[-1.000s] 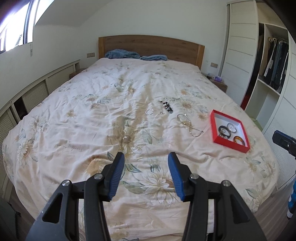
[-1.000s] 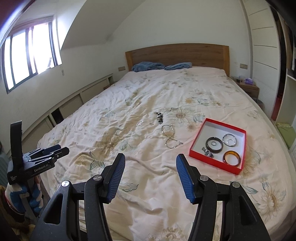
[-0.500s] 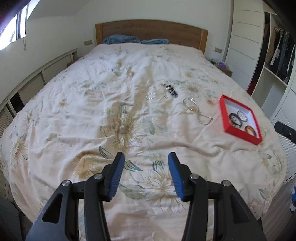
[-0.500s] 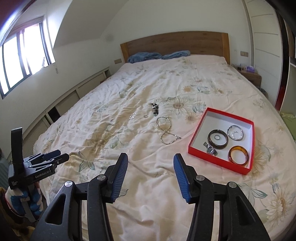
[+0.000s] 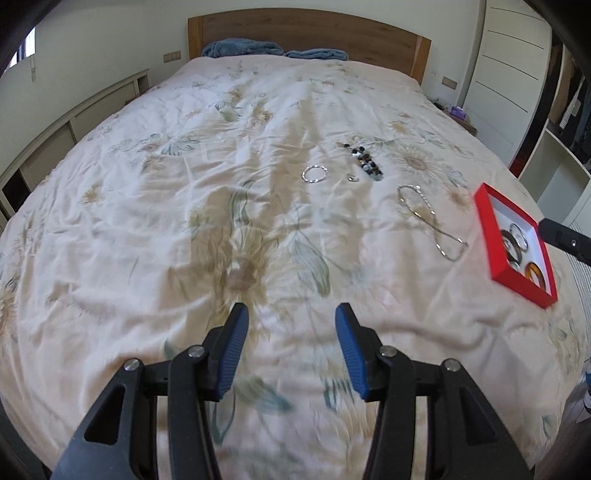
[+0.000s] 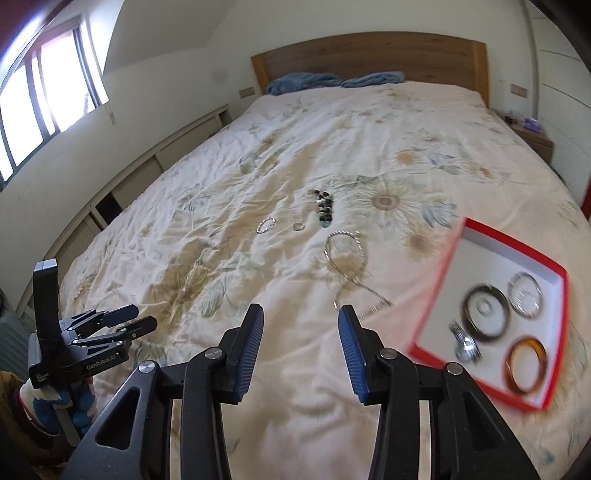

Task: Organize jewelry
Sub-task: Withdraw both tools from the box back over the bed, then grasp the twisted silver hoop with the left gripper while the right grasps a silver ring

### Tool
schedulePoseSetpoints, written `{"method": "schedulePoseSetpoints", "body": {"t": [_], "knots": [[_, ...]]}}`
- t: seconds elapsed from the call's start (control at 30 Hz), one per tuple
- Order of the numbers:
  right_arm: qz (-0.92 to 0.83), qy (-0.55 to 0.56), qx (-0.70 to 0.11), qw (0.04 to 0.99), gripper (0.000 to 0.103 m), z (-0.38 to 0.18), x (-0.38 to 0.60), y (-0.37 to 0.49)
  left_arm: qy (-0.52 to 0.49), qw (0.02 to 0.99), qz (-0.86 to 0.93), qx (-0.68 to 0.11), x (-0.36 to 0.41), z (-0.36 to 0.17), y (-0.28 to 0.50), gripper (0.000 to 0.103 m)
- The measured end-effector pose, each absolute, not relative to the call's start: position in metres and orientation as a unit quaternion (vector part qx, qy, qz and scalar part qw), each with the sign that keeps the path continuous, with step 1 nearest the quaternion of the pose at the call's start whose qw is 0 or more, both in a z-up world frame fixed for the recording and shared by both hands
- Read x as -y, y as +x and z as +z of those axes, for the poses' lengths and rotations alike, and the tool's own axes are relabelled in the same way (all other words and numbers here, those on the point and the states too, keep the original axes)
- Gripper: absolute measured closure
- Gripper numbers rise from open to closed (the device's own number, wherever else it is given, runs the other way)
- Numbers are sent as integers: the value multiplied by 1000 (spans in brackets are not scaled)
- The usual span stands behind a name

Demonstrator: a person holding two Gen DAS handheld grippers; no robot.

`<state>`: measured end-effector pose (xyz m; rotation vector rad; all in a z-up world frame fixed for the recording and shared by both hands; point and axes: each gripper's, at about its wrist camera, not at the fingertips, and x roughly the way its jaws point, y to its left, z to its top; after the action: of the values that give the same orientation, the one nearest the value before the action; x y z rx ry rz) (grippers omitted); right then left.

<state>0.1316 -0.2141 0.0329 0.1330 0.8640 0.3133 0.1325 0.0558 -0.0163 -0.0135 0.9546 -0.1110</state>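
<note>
Cream floral bedspread [image 5: 155,236] covers the bed we lean over, running back to a wooden headboard [image 5: 306,31] with blue pillows [image 6: 306,82] against it. Near the bedspread's middle lie a silver bangle [image 5: 314,173], a dark bead strand [image 5: 364,160] and a silver chain [image 6: 347,266]. Beside the chain, towards the wardrobe [image 5: 565,107], sits the red tray [image 6: 443,291] already holding bangles. Our left gripper [image 5: 291,343] and right gripper [image 6: 301,343] hover over the bedspread's near part, jaws spread wide, holding nothing.
</note>
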Motion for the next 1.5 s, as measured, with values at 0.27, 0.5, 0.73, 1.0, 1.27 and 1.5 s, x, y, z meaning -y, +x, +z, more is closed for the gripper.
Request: {"method": "schedulePoseSetpoints", "body": {"t": [0.27, 0.5, 0.73, 1.0, 1.27, 1.5], "knots": [[183, 61, -435, 880, 66, 1, 188, 208, -5, 884, -80, -461, -46, -31, 214, 57], [199, 62, -449, 869, 70, -30, 171, 261, -6, 887, -93, -453, -42, -43, 280, 61], [209, 71, -454, 863, 71, -56, 161, 301, -7, 890, -97, -446, -42, -58, 321, 64], [214, 67, -459, 860, 75, -73, 146, 336, 2, 882, -130, -452, -33, -74, 357, 72], [214, 53, -475, 852, 75, -95, 132, 359, 24, 864, -149, -480, -25, -105, 379, 72], [211, 51, -483, 848, 75, -110, 125, 371, 44, 860, -153, -485, -22, -117, 386, 75]]}}
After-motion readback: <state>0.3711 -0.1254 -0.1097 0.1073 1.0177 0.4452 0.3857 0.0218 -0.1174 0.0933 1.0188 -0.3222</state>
